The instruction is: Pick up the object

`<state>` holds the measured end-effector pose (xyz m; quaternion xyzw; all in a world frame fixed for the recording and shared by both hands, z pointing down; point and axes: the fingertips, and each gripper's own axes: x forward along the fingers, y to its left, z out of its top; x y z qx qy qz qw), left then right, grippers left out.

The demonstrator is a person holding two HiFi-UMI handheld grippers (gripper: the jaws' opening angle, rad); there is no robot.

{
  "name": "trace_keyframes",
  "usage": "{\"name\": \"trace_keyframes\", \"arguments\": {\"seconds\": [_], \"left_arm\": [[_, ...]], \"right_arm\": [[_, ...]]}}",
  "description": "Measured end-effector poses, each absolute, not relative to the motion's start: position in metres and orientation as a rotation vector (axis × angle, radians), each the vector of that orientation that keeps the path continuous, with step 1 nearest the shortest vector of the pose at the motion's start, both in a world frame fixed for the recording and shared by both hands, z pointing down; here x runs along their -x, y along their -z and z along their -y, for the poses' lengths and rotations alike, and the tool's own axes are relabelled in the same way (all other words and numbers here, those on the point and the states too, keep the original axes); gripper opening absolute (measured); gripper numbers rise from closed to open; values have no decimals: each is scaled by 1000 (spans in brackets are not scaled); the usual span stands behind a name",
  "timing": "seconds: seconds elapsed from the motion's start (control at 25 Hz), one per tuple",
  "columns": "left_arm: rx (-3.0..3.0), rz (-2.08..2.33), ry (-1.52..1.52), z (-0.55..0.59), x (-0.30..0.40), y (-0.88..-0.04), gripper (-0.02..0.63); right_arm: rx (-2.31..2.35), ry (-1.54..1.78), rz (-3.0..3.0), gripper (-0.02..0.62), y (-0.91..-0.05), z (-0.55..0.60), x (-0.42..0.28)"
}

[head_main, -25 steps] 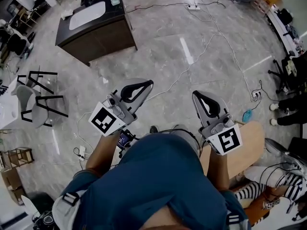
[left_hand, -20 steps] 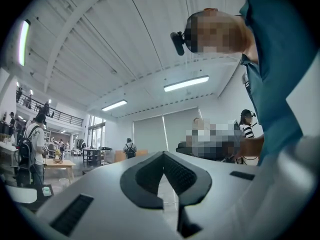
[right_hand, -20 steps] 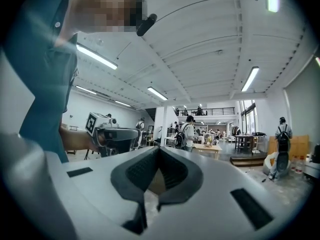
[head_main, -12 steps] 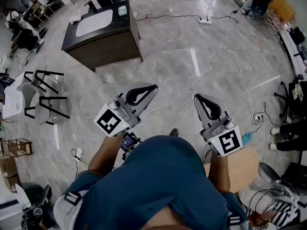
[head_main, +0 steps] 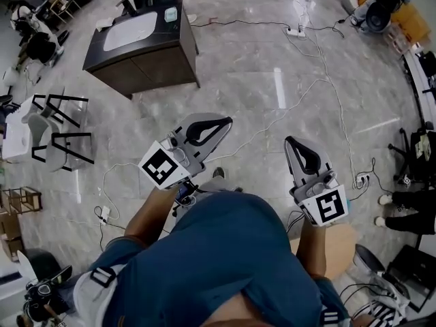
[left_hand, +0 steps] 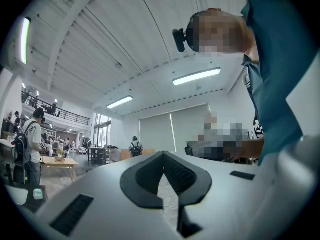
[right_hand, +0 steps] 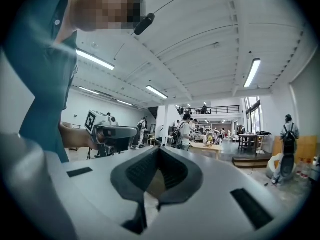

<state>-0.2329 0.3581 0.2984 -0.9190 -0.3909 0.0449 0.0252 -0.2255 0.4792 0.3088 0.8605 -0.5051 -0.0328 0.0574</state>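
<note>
A person in a blue shirt (head_main: 225,264) stands on a polished grey marble floor (head_main: 245,73), holding a hand-held gripper in each hand at waist height. The left gripper (head_main: 219,122) points up and to the right in the head view, and the right gripper (head_main: 293,144) points up and slightly left, well apart from it. In the left gripper view the left gripper (left_hand: 162,171) has its dark ribbed pads pressed together with nothing between them. The right gripper view shows the right gripper (right_hand: 157,169) likewise closed and empty. The only markings that can be made out are the black-and-white square patterns on the left marker cube (head_main: 164,168) and the right marker cube (head_main: 330,206); they carry no legible lettering. Ahead and to the left stands a dark wooden cabinet (head_main: 146,46) with a pale panel on top, and two black-framed chairs (head_main: 58,125) sit near the left edge. White cables (head_main: 320,80) trail across the floor from a power strip (head_main: 297,31). Which item in this open workspace is the object to be picked up cannot be told; neither gripper touches anything.
</note>
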Motion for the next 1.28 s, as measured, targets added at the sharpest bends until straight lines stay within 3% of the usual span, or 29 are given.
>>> {"name": "trace_keyframes", "arguments": {"seconds": [0.76,1.28], "left_arm": [[2815,1378,-196,-327,35,-299,2],[2880,1248,-220,-371,-125,-310,2]], "right_arm": [[-2673,49,1384,14,-310,-442,39],[-2629,0,1488,14,-323,-490,-123]]}}
